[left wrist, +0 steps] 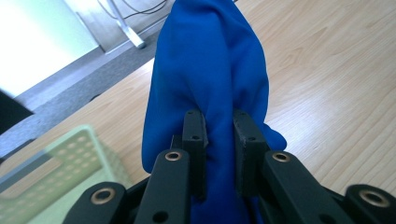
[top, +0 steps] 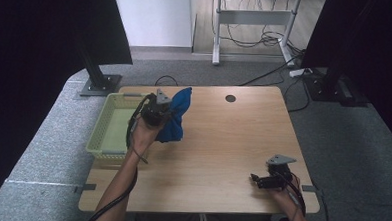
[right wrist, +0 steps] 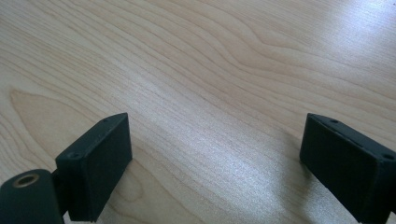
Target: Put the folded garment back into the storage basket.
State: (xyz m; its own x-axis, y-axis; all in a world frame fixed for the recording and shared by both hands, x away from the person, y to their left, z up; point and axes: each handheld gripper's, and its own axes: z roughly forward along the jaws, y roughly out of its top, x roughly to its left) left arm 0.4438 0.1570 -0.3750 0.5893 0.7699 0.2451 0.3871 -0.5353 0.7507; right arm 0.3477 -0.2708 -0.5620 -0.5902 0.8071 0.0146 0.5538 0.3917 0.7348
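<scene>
Left gripper point(left wrist: 219, 135) pinching soft blue cloth point(left wrist: 210, 70) – bunched, hanging in folds.
Right gripper point(right wrist: 215, 154) wide apart w/ nothing between, over wood-grain table point(right wrist: 210, 56); perforated green plastic basket point(top: 108, 121) nearby.

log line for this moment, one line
left gripper: shut on blue cloth, lifted beside green basket | right gripper: jaws open, nothing between, over wooden table

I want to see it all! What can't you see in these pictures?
- Cloth: the left claw covers its pinched middle in the left gripper view.
- Basket: in the high view, hand and claw cover its right rim.
- Basket's inside: near wall hides part.
- Table hole: too small to tell its depth.
</scene>
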